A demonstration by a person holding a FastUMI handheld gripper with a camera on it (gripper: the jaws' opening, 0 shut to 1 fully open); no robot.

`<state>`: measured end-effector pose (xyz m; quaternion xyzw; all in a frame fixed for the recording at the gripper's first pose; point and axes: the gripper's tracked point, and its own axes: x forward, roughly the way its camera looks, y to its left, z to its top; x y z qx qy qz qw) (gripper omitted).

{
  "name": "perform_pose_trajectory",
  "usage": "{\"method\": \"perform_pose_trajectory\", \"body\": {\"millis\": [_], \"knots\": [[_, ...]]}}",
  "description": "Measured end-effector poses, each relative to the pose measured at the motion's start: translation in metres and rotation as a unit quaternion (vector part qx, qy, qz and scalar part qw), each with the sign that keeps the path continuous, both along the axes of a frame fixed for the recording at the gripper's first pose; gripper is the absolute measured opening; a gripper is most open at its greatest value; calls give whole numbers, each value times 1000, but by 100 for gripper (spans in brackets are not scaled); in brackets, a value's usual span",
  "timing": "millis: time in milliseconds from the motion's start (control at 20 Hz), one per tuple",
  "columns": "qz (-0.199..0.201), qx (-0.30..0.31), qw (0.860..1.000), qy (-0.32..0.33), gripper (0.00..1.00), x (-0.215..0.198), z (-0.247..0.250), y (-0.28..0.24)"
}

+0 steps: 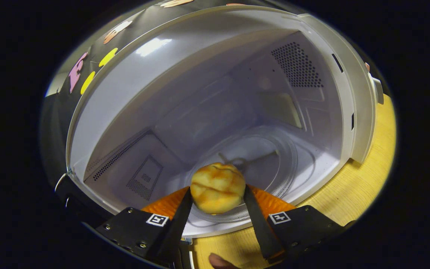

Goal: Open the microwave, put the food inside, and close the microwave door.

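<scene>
a: where are we in the task?

b: the microwave [334,93] is already open, and we're on the middle step. our gripper [218,201] is closed round the bun [217,187], one finger pressing each side, and it sits between them just over the near rim of the glass turntable [286,164], at the mouth of the cavity

a: so what does the next move call for?

b: we'd judge a little more reach inward, a lowering until the bun rests on the glass, then spreading the fingers and backing straight out before we go for the door

a: and the count?

b: one bun, one microwave, one turntable, one gripper with two fingers. the wooden table [368,179] lies beneath it all
</scene>
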<state>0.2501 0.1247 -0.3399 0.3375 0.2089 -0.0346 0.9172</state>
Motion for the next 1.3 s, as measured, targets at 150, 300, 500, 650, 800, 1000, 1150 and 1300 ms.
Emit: {"method": "perform_pose_trajectory", "body": {"millis": [150, 300, 500, 650, 800, 1000, 1150, 1300], "knots": [[1, -2, 1000, -3, 90, 0, 4, -1], [-11, -36, 999, 1, 96, -4, 6, -12], [46, -32, 998, -37, 96, -25, 42, 9], [122, -10, 990, -75, 96, -72, 92, 39], [173, -32, 976, -130, 96, -130, 149, 58], [249, -47, 948, -194, 96, -221, 207, 93], [293, -52, 926, -234, 96, -282, 235, 119], [337, -71, 899, -271, 96, -333, 254, 147]]}}
